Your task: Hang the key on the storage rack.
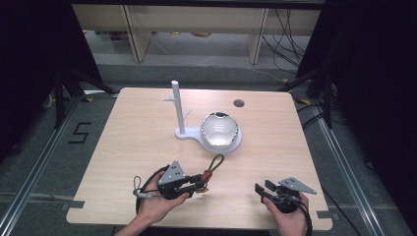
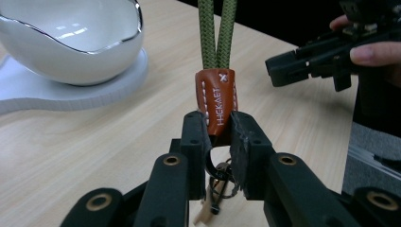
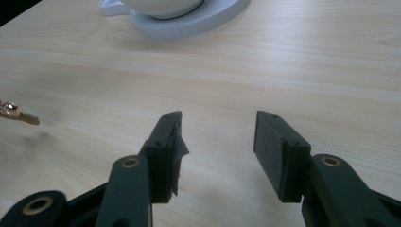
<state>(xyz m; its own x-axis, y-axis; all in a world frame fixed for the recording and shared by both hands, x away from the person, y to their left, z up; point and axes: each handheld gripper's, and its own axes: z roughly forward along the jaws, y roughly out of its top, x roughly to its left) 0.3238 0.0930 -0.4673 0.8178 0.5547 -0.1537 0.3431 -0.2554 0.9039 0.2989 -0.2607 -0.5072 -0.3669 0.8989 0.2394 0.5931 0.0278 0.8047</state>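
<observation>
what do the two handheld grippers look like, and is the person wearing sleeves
Both the left gripper and right gripper are black, two-jawed, with flat rectangular pads and brass-coloured pivot rivets. Each carries a grey three-cornered plate on top, and a black cable trails from each. The forearms look bare, no sleeves in view.

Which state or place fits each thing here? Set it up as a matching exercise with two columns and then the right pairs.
Things:
1. left gripper
2. right gripper
3. bowl
4. post

States or places:
a. open, nothing between the jaws
b. upright at one end of the white base
c. shut on the keychain
d. resting on the round end of the white base

Pairs: 1-c, 2-a, 3-d, 4-b
</observation>
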